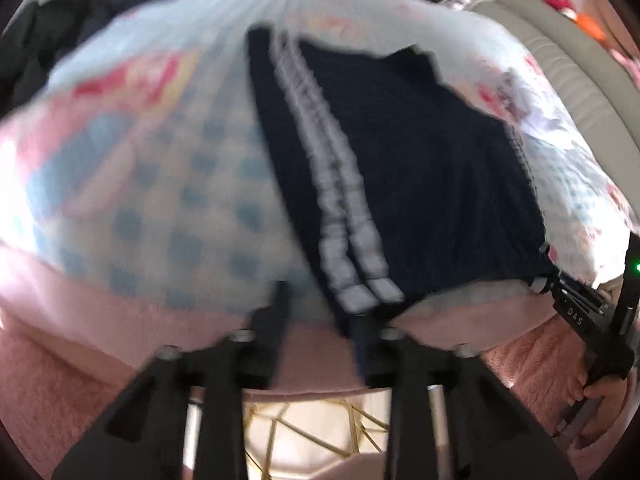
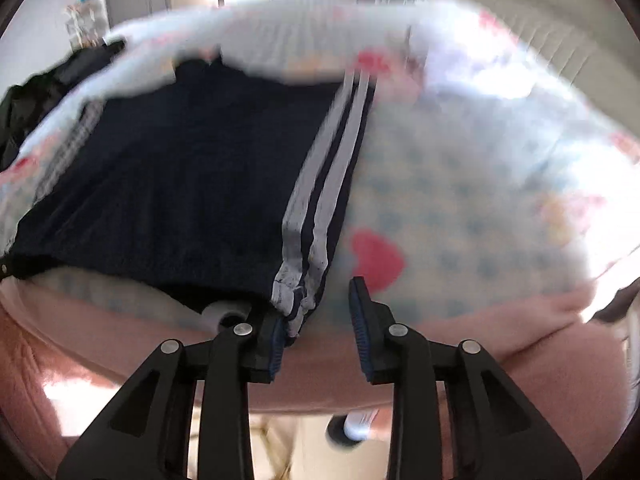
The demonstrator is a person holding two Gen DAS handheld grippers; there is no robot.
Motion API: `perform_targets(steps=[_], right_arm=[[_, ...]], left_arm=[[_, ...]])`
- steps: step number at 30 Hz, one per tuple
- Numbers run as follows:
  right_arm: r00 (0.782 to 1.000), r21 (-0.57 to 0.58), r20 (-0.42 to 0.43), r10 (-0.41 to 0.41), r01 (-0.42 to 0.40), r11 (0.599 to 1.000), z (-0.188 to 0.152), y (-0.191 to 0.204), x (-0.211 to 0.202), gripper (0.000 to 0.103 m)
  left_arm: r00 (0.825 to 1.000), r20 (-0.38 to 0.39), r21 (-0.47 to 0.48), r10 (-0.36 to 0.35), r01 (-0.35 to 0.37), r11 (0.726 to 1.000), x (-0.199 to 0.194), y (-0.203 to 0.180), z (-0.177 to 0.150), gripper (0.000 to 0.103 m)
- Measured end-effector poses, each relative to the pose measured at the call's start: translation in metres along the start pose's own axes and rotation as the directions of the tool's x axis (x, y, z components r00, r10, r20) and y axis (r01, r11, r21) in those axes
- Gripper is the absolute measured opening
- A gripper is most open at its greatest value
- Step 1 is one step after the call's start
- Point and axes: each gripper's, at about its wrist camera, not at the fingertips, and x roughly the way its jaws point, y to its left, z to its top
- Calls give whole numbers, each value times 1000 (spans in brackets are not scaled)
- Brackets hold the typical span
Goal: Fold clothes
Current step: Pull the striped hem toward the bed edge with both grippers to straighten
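We see a dark navy knitted garment (image 1: pixel 420 168) with two pale grey-white stripes (image 1: pixel 340 204) running down one side. Beneath it lies a white bedspread printed with light blue dots (image 2: pixel 460 200), red hearts (image 2: pixel 376 258) and pink and yellow patches. A fluffy pink blanket (image 1: pixel 80 364) borders it. Our matte black two-finger gripper (image 2: pixel 316 332) has ribbed blue pads (image 2: pixel 358 312).

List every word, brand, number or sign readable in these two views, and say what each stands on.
"DAS": white letters on the black body of the right gripper, seen at the right edge of the left wrist view.
Nothing else is readable: the navy garment with its white stripes and the patterned bedcover show no lettering, and both views are blurred.
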Motion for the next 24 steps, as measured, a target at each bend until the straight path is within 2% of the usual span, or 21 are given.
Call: perform_targets(steps=[1, 2, 4, 5, 8, 10, 11, 13, 14, 17, 19, 21, 24], right_arm=[[1000, 12, -11, 12, -12, 1000, 2, -2, 1, 30], [999, 21, 16, 29, -29, 999, 3, -5, -7, 40], [996, 29, 67, 65, -67, 997, 1, -9, -24, 59], [992, 31, 90, 86, -89, 996, 1, -10, -32, 61], [976, 4, 77, 203, -204, 979, -1, -9, -43, 61], [956, 4, 97, 276, -278, 961, 1, -10, -51, 61], [950, 11, 113, 290, -293, 956, 2, -12, -52, 61], [947, 31, 143, 287, -294, 955, 14, -16, -54, 61], [947, 39, 154, 283, -292, 956, 20, -18, -54, 61], [968, 6, 112, 226, -228, 974, 46, -16, -23, 61], [974, -26, 58, 217, -216, 976, 60, -16, 7, 61], [979, -32, 5, 201, -201, 979, 57, -16, 24, 60], [992, -15, -8, 123, -123, 992, 47, -21, 35, 58]], left_arm=[[1000, -8, -16, -13, 13, 1000, 0, 4, 0, 38], [1000, -15, -33, -27, 26, 999, 1, 8, 1, 50], [994, 22, 20, -111, 111, 994, -17, 4, -3, 59], [989, 31, 50, -144, 143, 989, -24, 2, -6, 59], [975, 58, 106, -212, 205, 973, -37, -2, -12, 59], [970, 82, 37, -228, 225, 974, -33, 7, -7, 57], [970, 87, -4, -227, 228, 974, -28, 14, -1, 48], [970, 96, -85, -224, 233, 969, -17, 29, 10, 41], [971, 87, -91, -223, 231, 969, -9, 28, 15, 40], [974, 59, -107, -219, 224, 969, 15, 27, 29, 40], [987, 5, -60, -163, 163, 985, 27, 21, 35, 40], [1000, -19, 22, -7, 7, 1000, 37, 7, 39, 38], [990, 48, 57, 129, -132, 990, 28, 6, 39, 37]])
